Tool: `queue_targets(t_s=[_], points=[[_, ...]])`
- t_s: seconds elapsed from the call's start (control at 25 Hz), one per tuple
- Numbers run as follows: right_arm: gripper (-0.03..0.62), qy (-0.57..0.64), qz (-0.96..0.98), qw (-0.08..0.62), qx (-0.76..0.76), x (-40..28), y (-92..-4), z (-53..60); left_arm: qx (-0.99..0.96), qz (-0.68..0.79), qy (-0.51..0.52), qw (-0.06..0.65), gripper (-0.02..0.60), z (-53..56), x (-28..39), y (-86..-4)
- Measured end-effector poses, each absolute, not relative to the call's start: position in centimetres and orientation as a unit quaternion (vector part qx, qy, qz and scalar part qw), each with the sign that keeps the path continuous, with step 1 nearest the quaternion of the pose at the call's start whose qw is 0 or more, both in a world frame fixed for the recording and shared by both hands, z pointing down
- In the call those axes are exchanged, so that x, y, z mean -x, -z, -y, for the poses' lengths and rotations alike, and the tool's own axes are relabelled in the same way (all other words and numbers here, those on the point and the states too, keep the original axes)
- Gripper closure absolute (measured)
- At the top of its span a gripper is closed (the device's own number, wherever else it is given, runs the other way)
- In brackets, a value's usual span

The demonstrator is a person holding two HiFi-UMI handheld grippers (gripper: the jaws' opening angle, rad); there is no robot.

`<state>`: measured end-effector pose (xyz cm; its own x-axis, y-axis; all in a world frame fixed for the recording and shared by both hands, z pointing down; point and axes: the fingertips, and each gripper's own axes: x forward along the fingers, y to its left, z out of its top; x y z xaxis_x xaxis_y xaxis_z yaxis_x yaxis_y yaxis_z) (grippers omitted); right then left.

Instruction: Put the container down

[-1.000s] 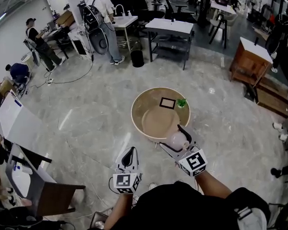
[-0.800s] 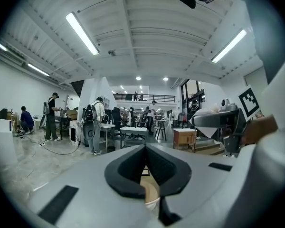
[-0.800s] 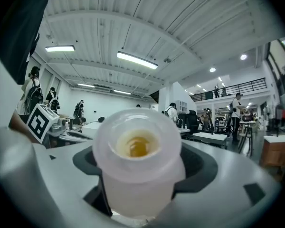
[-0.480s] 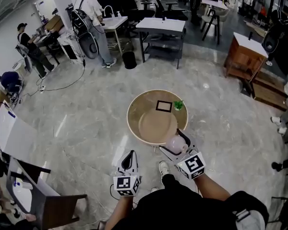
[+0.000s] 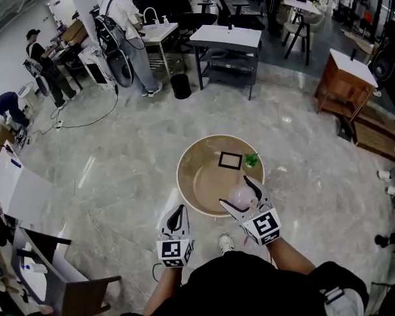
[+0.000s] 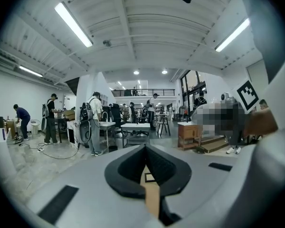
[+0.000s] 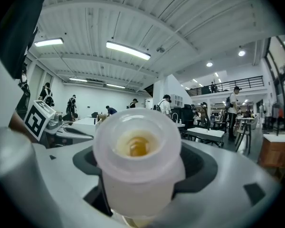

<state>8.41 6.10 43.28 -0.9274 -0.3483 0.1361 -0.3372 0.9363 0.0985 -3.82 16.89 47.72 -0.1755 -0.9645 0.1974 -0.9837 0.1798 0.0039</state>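
My right gripper (image 5: 245, 195) is shut on a translucent white container (image 5: 240, 196), holding it above the near right part of the round wooden table (image 5: 194, 170). The right gripper view shows the container (image 7: 137, 163) filling the space between the jaws, its round opening towards the camera with something yellowish inside. My left gripper (image 5: 177, 216) hangs left of the table's near edge, over the floor, its jaws shut with nothing between them (image 6: 146, 175).
On the table lie a black-framed square (image 5: 230, 160) and a small green plant (image 5: 251, 159). Grey marble floor surrounds the table. A chair (image 5: 66, 278) stands at the near left, a dark workbench (image 5: 225, 41) and a wooden cabinet (image 5: 345, 78) farther off. People stand at the back left.
The view has drawn closer to the table. My right gripper with the container now sits over the tabletop's near right part instead of at its edge. The left gripper has barely moved.
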Motion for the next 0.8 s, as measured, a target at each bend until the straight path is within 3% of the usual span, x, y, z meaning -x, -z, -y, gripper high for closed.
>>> queue_targets(t_s=[0.8], points=[[0.174, 0.023, 0.978, 0.103, -0.179, 4.0, -45.8, 5.2, -0.673, 0.731, -0.057, 0.097, 0.583, -2.0, 15.2, -49.7]])
